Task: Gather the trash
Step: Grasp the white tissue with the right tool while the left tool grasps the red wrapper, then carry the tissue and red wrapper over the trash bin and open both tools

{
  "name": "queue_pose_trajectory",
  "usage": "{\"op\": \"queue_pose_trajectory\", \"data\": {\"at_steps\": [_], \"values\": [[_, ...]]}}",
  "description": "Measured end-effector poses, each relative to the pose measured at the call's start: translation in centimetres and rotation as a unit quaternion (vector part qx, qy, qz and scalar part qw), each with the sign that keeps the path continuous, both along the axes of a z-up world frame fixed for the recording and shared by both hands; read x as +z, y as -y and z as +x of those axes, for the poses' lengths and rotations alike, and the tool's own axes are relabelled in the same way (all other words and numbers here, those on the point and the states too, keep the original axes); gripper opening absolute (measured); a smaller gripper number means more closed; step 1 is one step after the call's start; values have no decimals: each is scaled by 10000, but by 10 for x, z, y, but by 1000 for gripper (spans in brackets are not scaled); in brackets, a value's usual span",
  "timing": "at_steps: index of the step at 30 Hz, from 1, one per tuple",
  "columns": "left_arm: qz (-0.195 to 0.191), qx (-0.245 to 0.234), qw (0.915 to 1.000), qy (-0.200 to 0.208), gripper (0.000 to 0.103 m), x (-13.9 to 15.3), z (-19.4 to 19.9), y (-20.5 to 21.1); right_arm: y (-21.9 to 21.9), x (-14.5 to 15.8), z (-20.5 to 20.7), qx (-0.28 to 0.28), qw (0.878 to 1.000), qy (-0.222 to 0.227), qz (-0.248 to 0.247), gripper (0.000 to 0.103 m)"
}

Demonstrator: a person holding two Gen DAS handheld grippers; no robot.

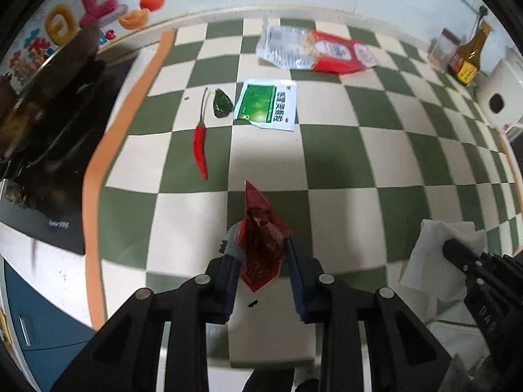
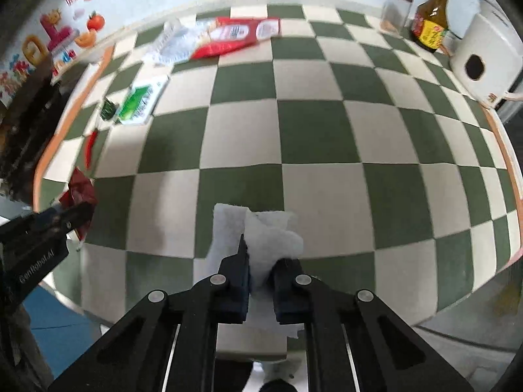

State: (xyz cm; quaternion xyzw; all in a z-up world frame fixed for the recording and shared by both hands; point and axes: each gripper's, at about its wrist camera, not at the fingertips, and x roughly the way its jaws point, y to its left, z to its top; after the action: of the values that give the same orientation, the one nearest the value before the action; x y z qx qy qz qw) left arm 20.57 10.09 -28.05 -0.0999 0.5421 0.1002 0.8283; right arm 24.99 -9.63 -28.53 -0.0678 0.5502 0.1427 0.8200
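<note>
Your left gripper [image 1: 261,251] is closed on the red sachet [image 1: 261,245], pinched mid-body between the fingers. Your right gripper [image 2: 261,261] is clamped on the white tissue [image 2: 261,235]. Both are probably light and limp; grip centrally. The green packet [image 1: 266,104] lies well ahead of the left gripper.

Upper right of frame: brown sauce bottle [image 2: 430,19], clear jar [image 2: 396,9], white appliance [image 2: 483,62]; checkered tablecloth [image 2: 310,130]; wok [image 1: 49,114] at left.
</note>
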Motion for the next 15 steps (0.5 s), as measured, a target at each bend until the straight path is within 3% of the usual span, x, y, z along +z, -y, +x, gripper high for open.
{"op": "queue_pose_trajectory", "data": {"at_steps": [8, 15], "values": [[-41, -274, 9990, 364, 24, 32, -39, 41, 71, 53, -73, -160, 9976, 284, 603, 11], [-480, -331, 9977, 341, 24, 42, -109, 95, 155, 55, -159, -348, 9955, 79, 874, 11]]}}
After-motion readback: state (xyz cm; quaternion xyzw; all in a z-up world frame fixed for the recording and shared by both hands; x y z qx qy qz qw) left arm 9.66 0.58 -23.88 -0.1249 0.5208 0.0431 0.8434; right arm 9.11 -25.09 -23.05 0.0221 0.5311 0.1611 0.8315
